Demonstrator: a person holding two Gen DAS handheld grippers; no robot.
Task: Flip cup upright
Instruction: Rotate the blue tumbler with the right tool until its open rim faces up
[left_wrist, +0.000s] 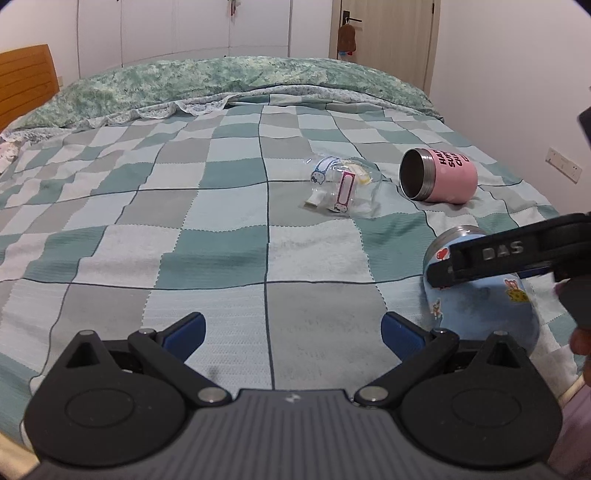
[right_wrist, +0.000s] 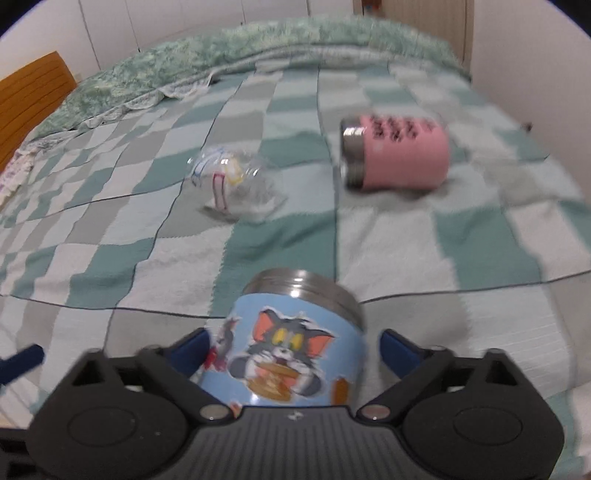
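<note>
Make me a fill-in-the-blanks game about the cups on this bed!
1. The cup between the right gripper's fingers is colored ____.
2. The pink cup is lying on its ____.
3. Altogether, ____ cups lie on the checkered blanket, counting the clear cup.
4. The left gripper holds ____.

Missing words: blue; side; three; nothing

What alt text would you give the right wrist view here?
A blue cartoon-cat cup lies on its side on a checkered bedspread between the open jaws of the right gripper, its steel rim pointing away. Beyond lie a tipped clear plastic cup and a pink steel cup; the frame is motion-blurred.
</note>
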